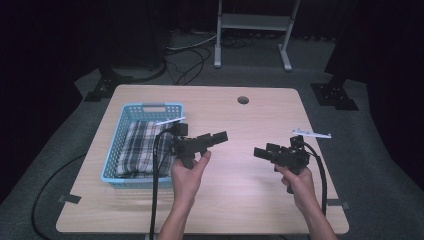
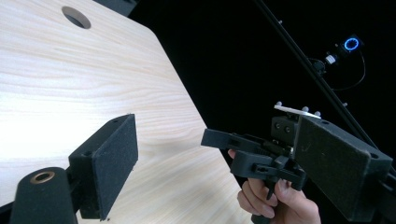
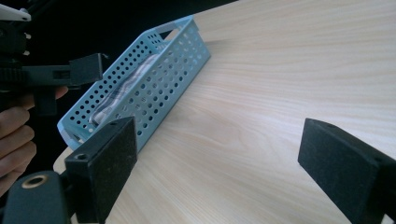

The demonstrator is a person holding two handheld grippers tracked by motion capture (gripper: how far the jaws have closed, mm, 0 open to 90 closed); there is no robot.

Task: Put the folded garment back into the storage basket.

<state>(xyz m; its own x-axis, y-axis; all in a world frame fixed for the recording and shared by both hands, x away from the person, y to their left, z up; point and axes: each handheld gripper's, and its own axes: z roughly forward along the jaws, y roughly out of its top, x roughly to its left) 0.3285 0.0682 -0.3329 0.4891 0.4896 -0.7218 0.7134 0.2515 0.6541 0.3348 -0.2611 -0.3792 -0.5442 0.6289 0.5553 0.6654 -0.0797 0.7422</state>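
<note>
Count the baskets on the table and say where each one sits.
1. A blue basket sits on the table's left side, left of the left gripper, holding a folded plaid cloth. No other is visible.

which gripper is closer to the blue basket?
The left gripper, right beside the blue perforated plastic basket; the right gripper is across the wooden table.

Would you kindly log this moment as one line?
left gripper: open, empty | right gripper: open, empty | plaid cloth: in blue basket
</note>
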